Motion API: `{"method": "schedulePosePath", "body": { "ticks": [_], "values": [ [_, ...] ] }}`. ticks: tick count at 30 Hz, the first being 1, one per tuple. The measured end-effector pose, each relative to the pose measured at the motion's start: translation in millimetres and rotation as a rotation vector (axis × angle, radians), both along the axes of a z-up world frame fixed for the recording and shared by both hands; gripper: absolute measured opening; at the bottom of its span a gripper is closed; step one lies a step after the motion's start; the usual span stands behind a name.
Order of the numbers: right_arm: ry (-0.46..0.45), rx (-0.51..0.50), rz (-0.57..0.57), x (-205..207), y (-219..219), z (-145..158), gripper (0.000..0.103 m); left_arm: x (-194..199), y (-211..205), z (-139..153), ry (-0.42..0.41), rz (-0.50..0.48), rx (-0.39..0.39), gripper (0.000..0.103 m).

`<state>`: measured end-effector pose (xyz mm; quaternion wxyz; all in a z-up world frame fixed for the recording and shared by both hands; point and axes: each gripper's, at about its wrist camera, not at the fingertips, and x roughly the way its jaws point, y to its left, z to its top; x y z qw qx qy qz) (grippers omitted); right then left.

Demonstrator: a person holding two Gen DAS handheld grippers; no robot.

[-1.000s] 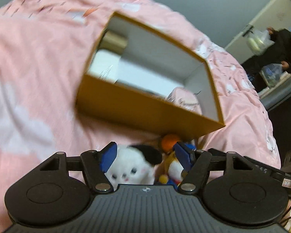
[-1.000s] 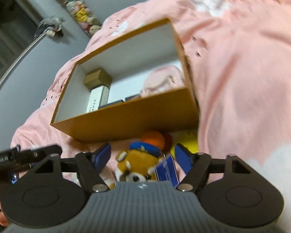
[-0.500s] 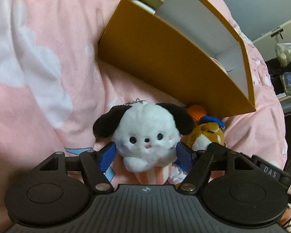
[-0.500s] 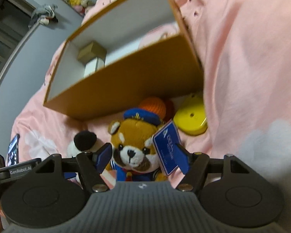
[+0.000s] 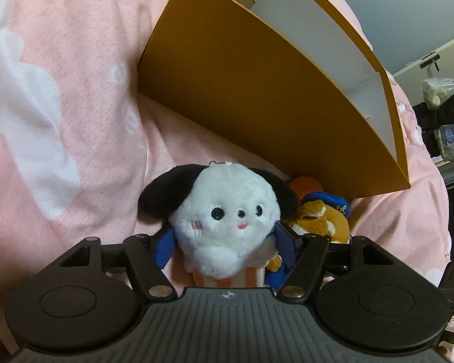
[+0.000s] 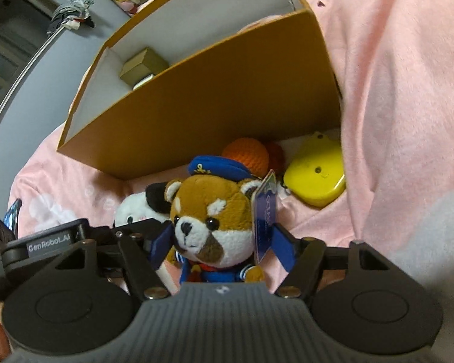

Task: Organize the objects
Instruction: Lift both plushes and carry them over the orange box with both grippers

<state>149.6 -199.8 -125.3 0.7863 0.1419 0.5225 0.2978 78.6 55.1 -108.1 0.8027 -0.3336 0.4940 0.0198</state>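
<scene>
A white plush dog with black ears (image 5: 224, 211) lies on the pink blanket in front of an orange box (image 5: 257, 96). My left gripper (image 5: 224, 243) is open, its blue pads on either side of the dog's body. A brown plush bear in a blue sailor cap (image 6: 215, 211) with a blue tag (image 6: 264, 217) lies beside it. My right gripper (image 6: 222, 246) is open around the bear. The bear also shows in the left wrist view (image 5: 320, 220), and the dog in the right wrist view (image 6: 136, 211).
The orange box (image 6: 215, 96) has a white inside and holds a small gold box (image 6: 142, 65). An orange knitted ball (image 6: 246, 154) and a yellow case (image 6: 316, 175) lie against the box wall. The pink blanket (image 5: 60, 90) rises in folds at the right (image 6: 393, 90).
Both grippers have come down and forward toward the toys. The dog now sits between the left pads and the bear between the right pads. The pads stand a little narrower.
</scene>
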Motion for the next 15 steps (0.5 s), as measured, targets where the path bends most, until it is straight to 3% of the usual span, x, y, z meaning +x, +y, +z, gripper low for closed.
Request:
{"method": "schedulePosePath", "body": {
  "ticks": [7, 10, 15],
  "values": [
    [-0.08, -0.014, 0.046, -16.5, -2.0, 25.9, 0.054, -12.3, -2.1, 27.1, -0.04, -0.107, 0.055, 0.071],
    [-0.161, -0.053, 0.071, -22.9, 0.7, 46.3, 0.054, -17.2, -2.4, 48.8, -0.075, -0.148, 0.107, 0.071],
    [-0.252, -0.066, 0.103, -17.6, 4.4, 91.1, 0.054, -12.8, -5.0, 97.6, -0.177, -0.212, 0.121, 0.07]
  ]
}}
